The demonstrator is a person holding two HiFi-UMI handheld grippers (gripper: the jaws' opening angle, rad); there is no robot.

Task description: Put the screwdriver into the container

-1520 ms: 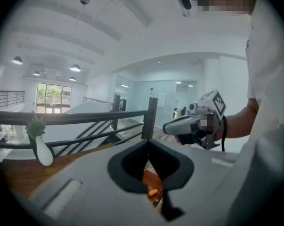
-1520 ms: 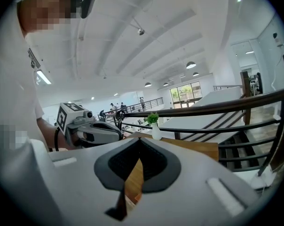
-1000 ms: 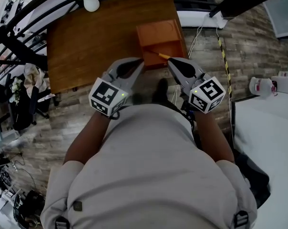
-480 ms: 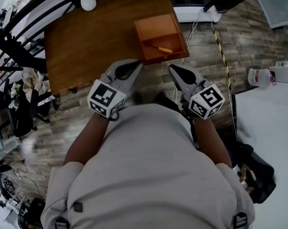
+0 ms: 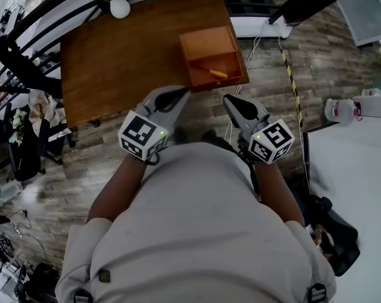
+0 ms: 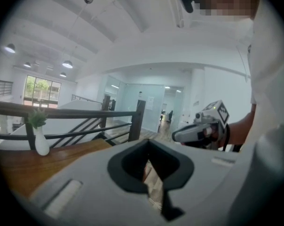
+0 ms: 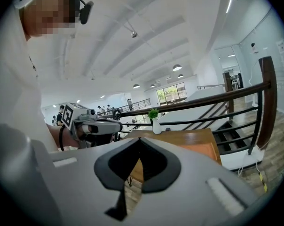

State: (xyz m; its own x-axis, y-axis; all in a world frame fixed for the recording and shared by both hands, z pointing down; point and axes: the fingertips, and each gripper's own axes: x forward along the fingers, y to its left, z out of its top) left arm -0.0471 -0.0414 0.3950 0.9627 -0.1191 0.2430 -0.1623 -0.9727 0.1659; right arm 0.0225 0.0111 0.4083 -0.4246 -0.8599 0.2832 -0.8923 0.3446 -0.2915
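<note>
The screwdriver, thin with a yellow-orange handle, lies inside the orange wooden container near its front wall. The container stands at the right front corner of the brown table. My left gripper hovers just off the table's front edge, left of the container, shut and empty. My right gripper hangs below the container over the floor, also shut with nothing in it. In the left gripper view the jaws meet; the right gripper view shows closed jaws and the container's side.
A white vase with a green plant stands at the table's far edge, by a dark railing. Cables and a striped tape line lie on the wood floor to the right. A white surface fills the right side.
Both grippers have drawn back from the container toward the person's body. The right gripper's tips were next to the screwdriver before; the screwdriver stays in the container.
</note>
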